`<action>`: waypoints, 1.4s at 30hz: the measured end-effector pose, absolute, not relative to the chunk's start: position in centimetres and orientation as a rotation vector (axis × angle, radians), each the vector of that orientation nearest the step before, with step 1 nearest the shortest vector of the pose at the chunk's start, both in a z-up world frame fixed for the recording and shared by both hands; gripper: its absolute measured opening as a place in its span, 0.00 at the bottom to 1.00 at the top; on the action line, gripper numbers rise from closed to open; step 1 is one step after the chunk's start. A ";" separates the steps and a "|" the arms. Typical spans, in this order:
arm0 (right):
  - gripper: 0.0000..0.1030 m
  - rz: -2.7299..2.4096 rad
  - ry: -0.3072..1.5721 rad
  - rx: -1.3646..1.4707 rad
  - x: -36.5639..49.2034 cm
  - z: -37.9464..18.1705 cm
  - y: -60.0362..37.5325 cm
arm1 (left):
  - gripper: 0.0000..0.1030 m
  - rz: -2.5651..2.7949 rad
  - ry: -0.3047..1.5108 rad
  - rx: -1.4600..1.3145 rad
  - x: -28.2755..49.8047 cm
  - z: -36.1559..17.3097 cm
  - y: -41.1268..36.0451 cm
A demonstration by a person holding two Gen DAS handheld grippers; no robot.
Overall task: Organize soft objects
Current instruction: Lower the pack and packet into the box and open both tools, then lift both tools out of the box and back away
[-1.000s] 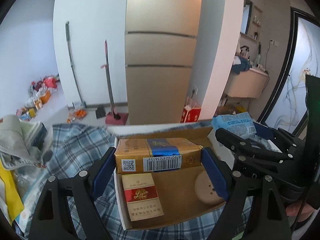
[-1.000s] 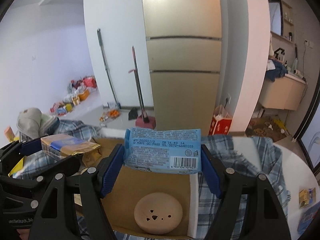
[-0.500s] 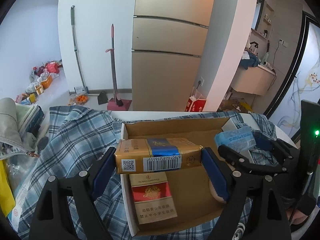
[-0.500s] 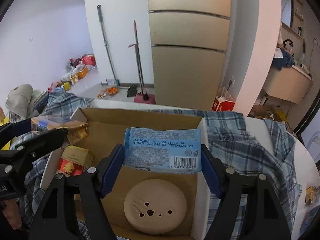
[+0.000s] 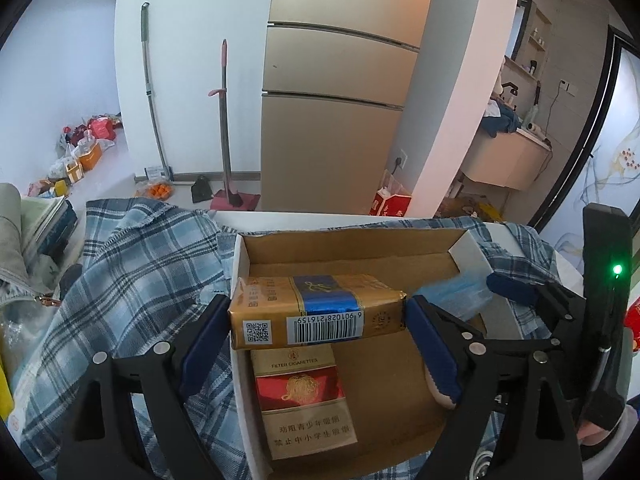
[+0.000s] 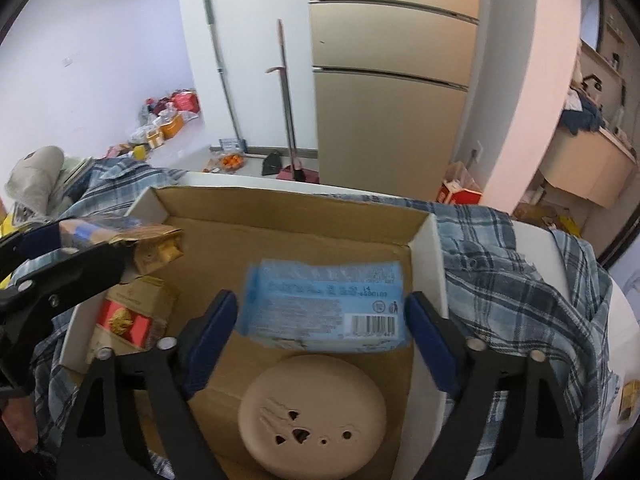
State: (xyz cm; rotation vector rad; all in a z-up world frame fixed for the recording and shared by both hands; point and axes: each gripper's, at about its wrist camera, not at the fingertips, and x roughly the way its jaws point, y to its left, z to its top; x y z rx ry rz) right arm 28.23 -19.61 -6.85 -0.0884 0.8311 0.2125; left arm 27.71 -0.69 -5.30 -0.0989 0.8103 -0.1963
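Gold pack (image 5: 316,312), blue packet (image 6: 324,304) over box (image 6: 424,264)

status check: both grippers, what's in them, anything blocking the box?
Left gripper shut on gold pack, over box. Right gripper shut on blue pack, over box too. Red pack and tan disc already inside.

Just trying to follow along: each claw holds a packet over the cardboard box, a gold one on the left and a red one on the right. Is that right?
Not quite. The right claw holds a light blue packet, not a red one, as the right wrist view shows. The left claw does hold the gold packet, both over the box.
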 end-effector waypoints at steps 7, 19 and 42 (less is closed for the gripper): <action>0.89 0.211 0.859 -0.102 28.6 -6.5 -20.5 | 0.87 -0.211 0.870 -0.053 28.1 -6.7 -1.9; 0.89 0.187 0.834 -0.106 28.0 -3.1 -22.9 | 0.88 -0.173 0.947 -0.031 29.0 -8.9 -1.8; 0.97 0.099 0.468 -0.061 16.3 8.6 -25.1 | 1.00 -0.157 0.314 0.059 14.1 7.6 -3.7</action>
